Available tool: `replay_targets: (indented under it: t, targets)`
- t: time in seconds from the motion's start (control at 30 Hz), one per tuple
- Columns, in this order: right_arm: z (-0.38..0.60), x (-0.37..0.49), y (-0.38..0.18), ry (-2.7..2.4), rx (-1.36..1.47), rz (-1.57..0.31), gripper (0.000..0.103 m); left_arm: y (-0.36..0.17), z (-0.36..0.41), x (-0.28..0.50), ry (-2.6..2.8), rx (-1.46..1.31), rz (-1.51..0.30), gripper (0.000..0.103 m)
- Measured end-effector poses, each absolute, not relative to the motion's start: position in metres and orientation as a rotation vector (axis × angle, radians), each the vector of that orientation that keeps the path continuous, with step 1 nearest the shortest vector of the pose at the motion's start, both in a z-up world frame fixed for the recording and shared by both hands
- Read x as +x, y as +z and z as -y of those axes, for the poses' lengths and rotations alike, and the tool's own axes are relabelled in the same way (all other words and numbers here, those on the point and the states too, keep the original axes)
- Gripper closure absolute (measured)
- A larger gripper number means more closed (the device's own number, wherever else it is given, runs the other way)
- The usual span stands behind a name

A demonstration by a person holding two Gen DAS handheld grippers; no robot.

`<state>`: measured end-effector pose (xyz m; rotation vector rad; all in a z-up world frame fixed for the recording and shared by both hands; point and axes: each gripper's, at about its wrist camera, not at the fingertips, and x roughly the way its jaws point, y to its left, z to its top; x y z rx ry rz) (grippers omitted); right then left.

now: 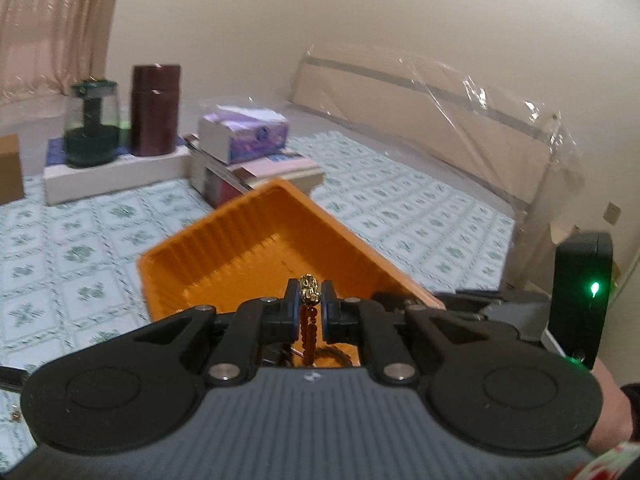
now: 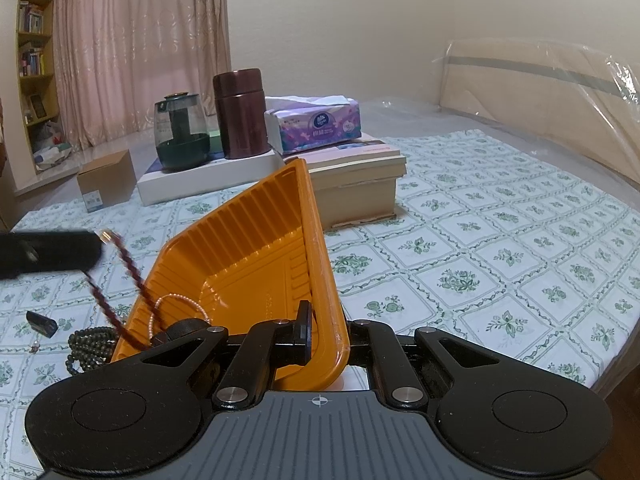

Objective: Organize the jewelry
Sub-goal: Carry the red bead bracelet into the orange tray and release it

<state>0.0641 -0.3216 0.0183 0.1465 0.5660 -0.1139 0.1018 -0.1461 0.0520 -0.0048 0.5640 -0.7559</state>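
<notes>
My left gripper (image 1: 310,305) is shut on a red bead bracelet (image 1: 309,330). Its gold charm (image 1: 309,294) is pinched between the pads and the beads hang below. In the right wrist view the left gripper (image 2: 94,249) is a blurred black shape at the left, with the red bracelet (image 2: 130,270) dangling to the tray's near corner. My right gripper (image 2: 326,326) is shut on the rim of the orange tray (image 2: 256,248), holding it tilted above the bed. A pale pink bead bracelet (image 2: 176,306) lies inside the tray. A dark bead bracelet (image 2: 88,344) lies on the sheet beside the tray.
On the floral sheet (image 2: 460,264) behind the tray are stacked books (image 2: 360,176), a tissue box (image 2: 316,126), a brown canister (image 2: 240,114) and a glass teapot (image 2: 182,132) on a white box. A cardboard box (image 2: 106,186) and a small black object (image 2: 42,322) sit left. A plastic-wrapped headboard (image 1: 440,120) stands on the right.
</notes>
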Motion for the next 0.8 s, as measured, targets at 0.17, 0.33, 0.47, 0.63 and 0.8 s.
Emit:
replay_targets:
  t: [0.17, 0.33, 0.47, 0.63, 0.8]
  targets:
    - [0.322, 0.065, 0.018, -0.113, 0.15, -0.566, 0.094, 0.036, 0.159, 0.103, -0.78, 0.017, -0.609, 0.095]
    - [0.322, 0.064, 0.018, -0.113, 0.15, -0.567, 0.094, 0.027, 0.164, 0.103, -0.779, 0.037, -0.636, 0.094]
    - [0.322, 0.065, 0.018, -0.114, 0.15, -0.566, 0.095, 0.026, 0.154, 0.102, -0.741, 0.054, -0.629, 0.093]
    - [0.322, 0.064, 0.018, -0.114, 0.15, -0.566, 0.095, 0.025, 0.122, 0.102, -0.625, 0.042, -0.612, 0.083]
    - [0.323, 0.064, 0.018, -0.115, 0.148, -0.567, 0.095, 0.013, 0.081, 0.095, -0.469, 0.056, -0.616, 0.078]
